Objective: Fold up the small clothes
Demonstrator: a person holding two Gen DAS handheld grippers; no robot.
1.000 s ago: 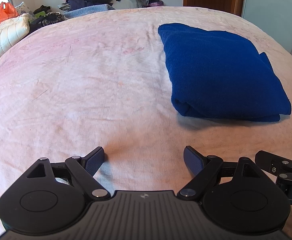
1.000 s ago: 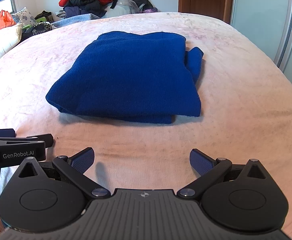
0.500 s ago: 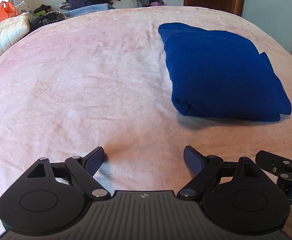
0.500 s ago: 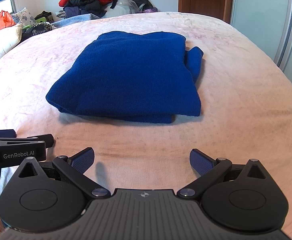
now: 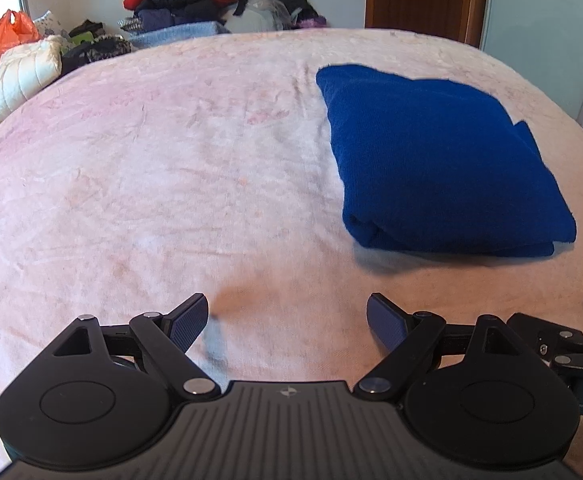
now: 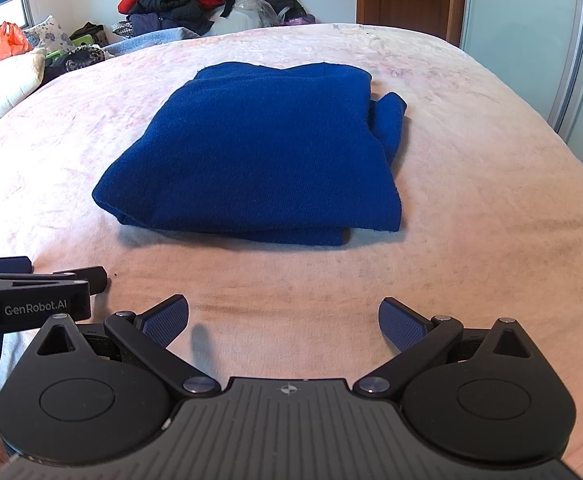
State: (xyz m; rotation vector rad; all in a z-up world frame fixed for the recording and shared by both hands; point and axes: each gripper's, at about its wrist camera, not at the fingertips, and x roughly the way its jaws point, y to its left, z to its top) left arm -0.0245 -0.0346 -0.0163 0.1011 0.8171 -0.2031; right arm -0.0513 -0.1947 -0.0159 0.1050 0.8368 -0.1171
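One folded blue garment [image 6: 259, 152], flat mid-bed [image 6: 491, 184].
Left gripper [image 5: 287, 316] and right gripper [image 6: 283, 316]: jaws wide, empty, near bed's front edge; garment's underside hidden.

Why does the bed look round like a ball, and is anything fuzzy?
Both views: the fisheye lens bends the pink bed into a dome. Left wrist view: the blanket near the left gripper is slightly smeared; the blue garment casts a soft shadow in front. Right wrist view: sharp, daylight, no glare on the right gripper.
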